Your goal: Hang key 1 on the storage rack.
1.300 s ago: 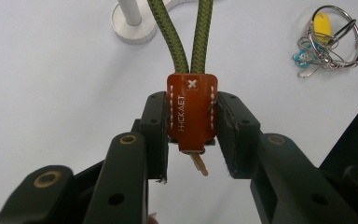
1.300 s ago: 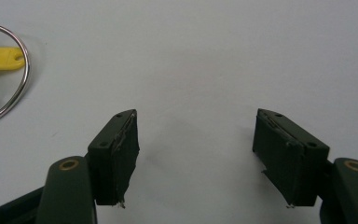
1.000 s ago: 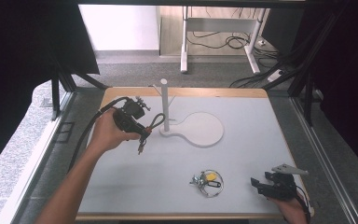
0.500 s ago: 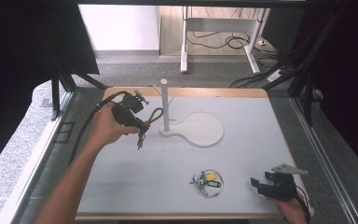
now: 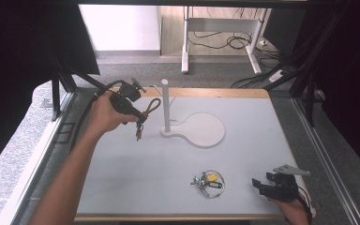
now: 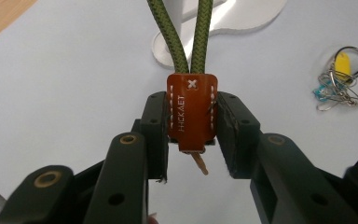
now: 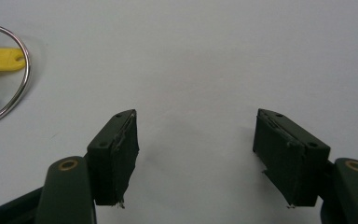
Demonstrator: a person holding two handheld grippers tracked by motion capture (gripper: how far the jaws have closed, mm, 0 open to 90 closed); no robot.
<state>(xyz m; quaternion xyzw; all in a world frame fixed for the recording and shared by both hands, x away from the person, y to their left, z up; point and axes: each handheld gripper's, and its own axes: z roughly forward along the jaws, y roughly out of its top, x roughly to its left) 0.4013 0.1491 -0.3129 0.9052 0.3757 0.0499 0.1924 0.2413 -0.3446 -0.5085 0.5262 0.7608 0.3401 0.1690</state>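
Observation:
My left gripper (image 5: pixel 142 119) is shut on a keychain's brown leather tab (image 6: pixel 192 111), held above the table left of the white post (image 5: pixel 165 104). The tab's green cord loop (image 5: pixel 152 106) reaches up toward the post; in the left gripper view the two cord strands (image 6: pixel 182 35) rise from the tab. Something small hangs below the tab (image 5: pixel 138 133). The post stands on a white flat base (image 5: pixel 201 130). My right gripper (image 5: pixel 258 183) rests open at the table's front right, its jaws (image 7: pixel 196 154) wide apart over bare table.
A bunch of metal rings with a yellow tag (image 5: pixel 208 182) lies near the front, left of the right gripper, and appears at the right of the left gripper view (image 6: pixel 345 77). The table's wooden edge (image 5: pixel 215 92) runs along the back. Cables lie on the floor beyond.
My left hand has carried the keychain up and toward the post, the cord loop now closer to it. The right gripper has stayed still.

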